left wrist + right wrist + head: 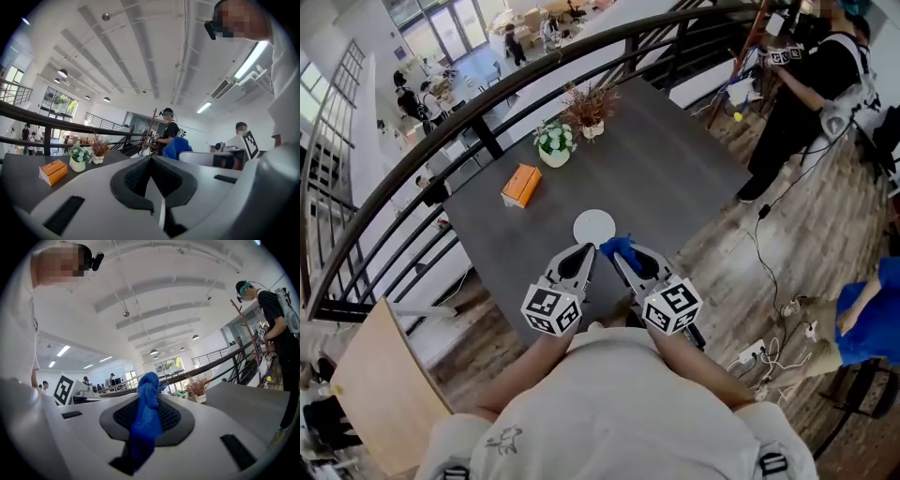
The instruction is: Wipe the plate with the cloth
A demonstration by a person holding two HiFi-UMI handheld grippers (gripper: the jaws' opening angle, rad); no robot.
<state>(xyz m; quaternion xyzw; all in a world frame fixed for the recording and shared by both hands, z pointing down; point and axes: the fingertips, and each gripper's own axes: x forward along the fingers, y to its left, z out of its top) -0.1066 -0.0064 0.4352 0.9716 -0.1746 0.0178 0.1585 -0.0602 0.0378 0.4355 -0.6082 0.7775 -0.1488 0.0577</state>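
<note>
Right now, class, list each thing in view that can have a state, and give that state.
left gripper: shut, empty
right gripper: shut on the blue cloth
blue cloth: bunched, held
white plate: lying flat, bare
orange box: lying flat
flower pot: upright

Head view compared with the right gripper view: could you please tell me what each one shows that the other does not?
Only the head view shows the white plate and the orange box. Only the right gripper view shows the ceiling lamps and its pads closed on the blue cloth. Both show that cloth, the dark table, the dried-flower pot and the person in black.
</note>
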